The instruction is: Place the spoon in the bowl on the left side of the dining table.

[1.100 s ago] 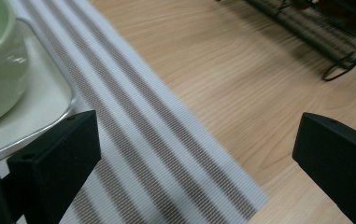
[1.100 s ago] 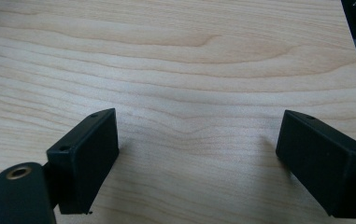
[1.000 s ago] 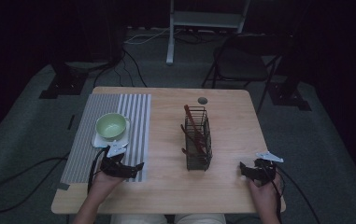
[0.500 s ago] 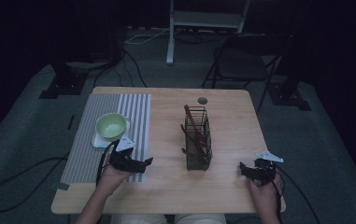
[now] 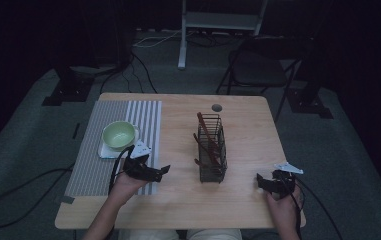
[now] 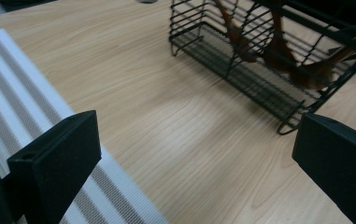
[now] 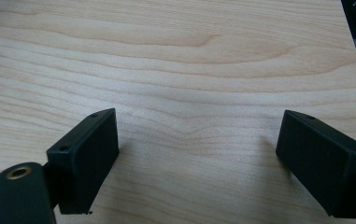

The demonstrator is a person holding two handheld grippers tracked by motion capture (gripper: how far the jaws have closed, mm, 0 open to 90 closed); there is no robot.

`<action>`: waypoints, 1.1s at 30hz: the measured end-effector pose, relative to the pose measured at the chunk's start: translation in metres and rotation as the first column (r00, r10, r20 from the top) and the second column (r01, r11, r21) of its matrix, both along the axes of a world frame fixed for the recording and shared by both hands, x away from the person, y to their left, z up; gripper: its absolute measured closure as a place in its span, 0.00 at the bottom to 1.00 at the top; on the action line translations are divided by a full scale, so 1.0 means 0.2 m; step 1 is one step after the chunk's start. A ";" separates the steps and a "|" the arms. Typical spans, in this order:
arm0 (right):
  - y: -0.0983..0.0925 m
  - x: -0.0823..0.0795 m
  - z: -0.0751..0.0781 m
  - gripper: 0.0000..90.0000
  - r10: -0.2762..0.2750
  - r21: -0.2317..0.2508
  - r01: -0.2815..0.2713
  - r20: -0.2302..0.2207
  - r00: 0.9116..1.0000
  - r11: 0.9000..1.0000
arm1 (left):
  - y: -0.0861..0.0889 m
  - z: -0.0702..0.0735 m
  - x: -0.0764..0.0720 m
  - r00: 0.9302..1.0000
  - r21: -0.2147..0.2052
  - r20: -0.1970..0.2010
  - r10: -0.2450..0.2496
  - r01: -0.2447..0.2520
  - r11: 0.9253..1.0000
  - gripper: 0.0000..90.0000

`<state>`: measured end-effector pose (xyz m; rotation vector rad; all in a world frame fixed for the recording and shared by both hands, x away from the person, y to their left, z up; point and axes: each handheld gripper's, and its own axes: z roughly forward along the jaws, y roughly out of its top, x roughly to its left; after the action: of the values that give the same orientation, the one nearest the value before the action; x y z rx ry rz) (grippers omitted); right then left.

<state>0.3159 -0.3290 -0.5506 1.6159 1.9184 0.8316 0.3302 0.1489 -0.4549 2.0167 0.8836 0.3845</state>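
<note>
A black wire basket (image 5: 212,149) stands upright mid-table with brown wooden utensils (image 5: 208,132) leaning inside it; the same basket (image 6: 259,60) fills the upper right of the left gripper view. My left gripper (image 5: 162,171) hovers open at the striped mat's right edge, pointing toward the basket, with nothing between its jaws. In its own view the left gripper (image 6: 199,154) frames bare wood. My right gripper (image 5: 261,181) rests open near the table's front right corner, and the right gripper (image 7: 199,158) holds nothing over plain wood.
A grey and white striped mat (image 5: 103,150) covers the table's left side. On it a green bowl (image 5: 119,134) sits on a white square coaster (image 5: 107,151). A dark round hole (image 5: 217,107) marks the far table edge. A chair (image 5: 258,75) stands beyond.
My left gripper has moved right and slightly forward, from over the mat toward the basket. The right gripper has stayed put.
</note>
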 end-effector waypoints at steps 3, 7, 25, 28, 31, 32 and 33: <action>0.00 0.00 0.00 0.14 0.000 0.000 0.000 0.000 1.000 1.000 | -0.02 0.02 0.01 1.000 -0.006 0.004 -0.014 0.014 1.000 0.01; 0.00 0.00 0.00 0.14 0.000 0.000 0.000 0.000 1.000 1.000 | -0.05 0.04 0.04 0.999 -0.015 0.010 -0.038 0.039 0.999 0.01; 0.00 0.00 0.00 0.14 0.000 0.000 0.000 0.001 1.000 1.000 | -0.20 0.15 0.14 0.993 -0.045 0.059 -0.100 0.103 0.994 0.05; 0.00 0.00 0.00 0.14 0.000 0.000 0.000 0.001 1.000 1.000 | -0.23 0.15 0.15 0.993 -0.057 0.065 -0.100 0.104 0.993 0.07; 0.00 0.00 0.00 0.14 0.000 -0.001 0.000 0.001 1.000 1.000 | -0.26 0.15 0.17 0.992 -0.063 0.063 -0.105 0.109 0.992 0.12; 0.00 0.00 0.00 0.14 0.001 -0.001 -0.001 0.001 1.000 1.000 | -0.27 0.14 0.17 0.991 -0.063 0.062 -0.116 0.120 0.991 0.13; 0.00 0.00 0.00 0.14 0.001 -0.002 -0.001 0.001 1.000 1.000 | -0.28 0.15 0.18 0.991 -0.060 0.066 -0.115 0.119 0.991 0.15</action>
<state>0.3159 -0.3292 -0.5506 1.6134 1.9186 0.8310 0.3654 0.0929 -0.4259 1.9766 0.7270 0.3474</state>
